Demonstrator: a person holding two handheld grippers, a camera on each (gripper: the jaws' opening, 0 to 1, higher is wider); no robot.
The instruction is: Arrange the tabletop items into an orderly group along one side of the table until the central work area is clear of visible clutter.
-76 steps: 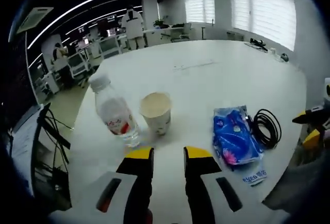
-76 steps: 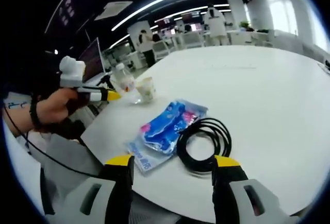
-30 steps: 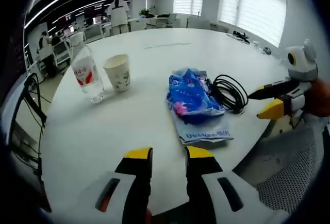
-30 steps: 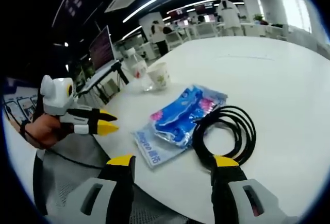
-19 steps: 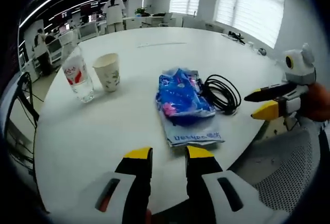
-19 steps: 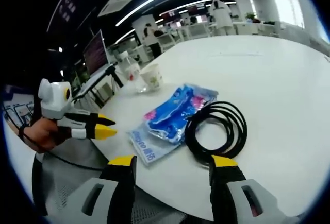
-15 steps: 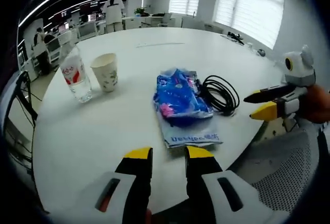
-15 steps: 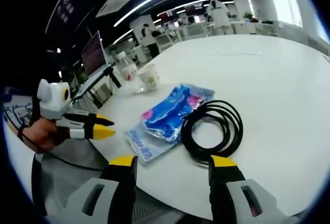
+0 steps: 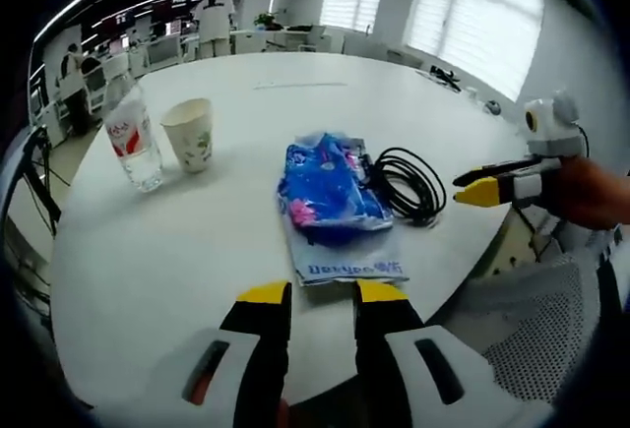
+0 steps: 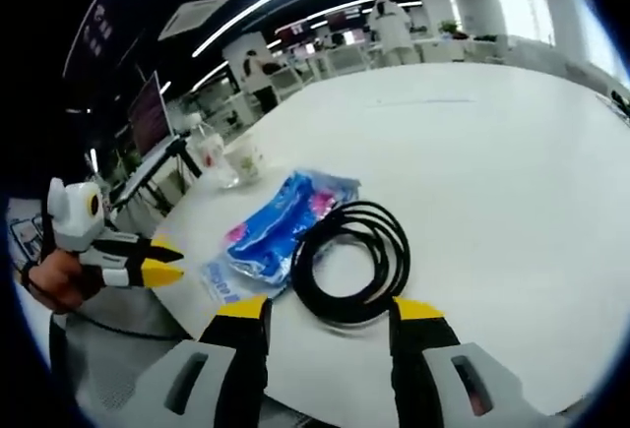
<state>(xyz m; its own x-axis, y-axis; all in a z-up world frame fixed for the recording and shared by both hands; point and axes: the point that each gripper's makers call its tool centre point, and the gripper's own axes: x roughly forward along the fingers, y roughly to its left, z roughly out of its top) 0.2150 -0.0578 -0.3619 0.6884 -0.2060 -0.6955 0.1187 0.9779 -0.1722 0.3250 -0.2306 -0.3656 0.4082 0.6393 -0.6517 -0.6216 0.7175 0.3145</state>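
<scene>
Four things lie along the near edge of the desk (image 9: 423,93): a bottle (image 9: 131,141), a cup (image 9: 188,134), a blue pack (image 9: 328,190) and a coiled cable (image 10: 349,261). The cable touches the pack; the bottle and cup stand close together, well apart from them.

The left tongs (image 9: 321,296) are nearly closed and hold nothing, and hover at the desk edge. The right tongs (image 10: 331,308) are spread wide and empty, just before the cable.

I judge no grasp is begun yet (both only approach). Next, the right tongs should probably lower over the cable's near loop and clench.
</scene>
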